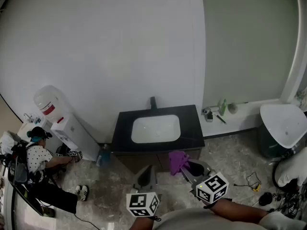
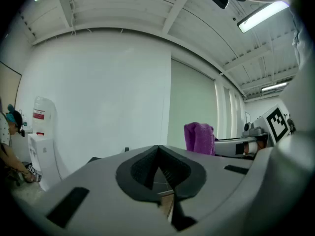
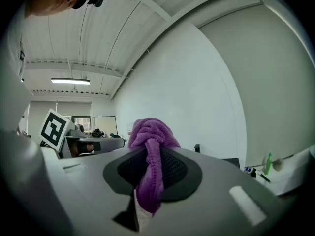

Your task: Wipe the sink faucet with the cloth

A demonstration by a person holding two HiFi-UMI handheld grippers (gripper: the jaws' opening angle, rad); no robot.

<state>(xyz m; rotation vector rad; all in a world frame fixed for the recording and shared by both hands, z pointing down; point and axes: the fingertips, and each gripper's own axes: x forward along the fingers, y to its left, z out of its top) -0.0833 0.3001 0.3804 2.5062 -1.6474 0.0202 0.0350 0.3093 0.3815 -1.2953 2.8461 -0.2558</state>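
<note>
— Purple terry cloth: where just now?

— Pinched between the jaws of the right gripper, bunched in a knot above the tips, with a tail hanging down between the pads. Held in front of the near edge of the black counter, not over it.

— And the short dark upright faucet?

— Standing at the back edge of the counter, behind the white oval sink basin. Well apart from the cloth; no contact yet.

— Left gripper?

— Pressed together at the tips, nothing between them. Hanging beside the right one, likewise short of the counter.

— So which step?

— Seemingly the approach: cloth in hand, wiping not yet begun.

— Next move?

— Probably a reach forward over the basin with the right gripper, then a descent to bring the bunched end against the spout. Calls for a firm pinch throughout, and for care to lead with cloth rather than with hard jaw tips. No evident job for the left gripper; best kept clear of the basin.
</note>
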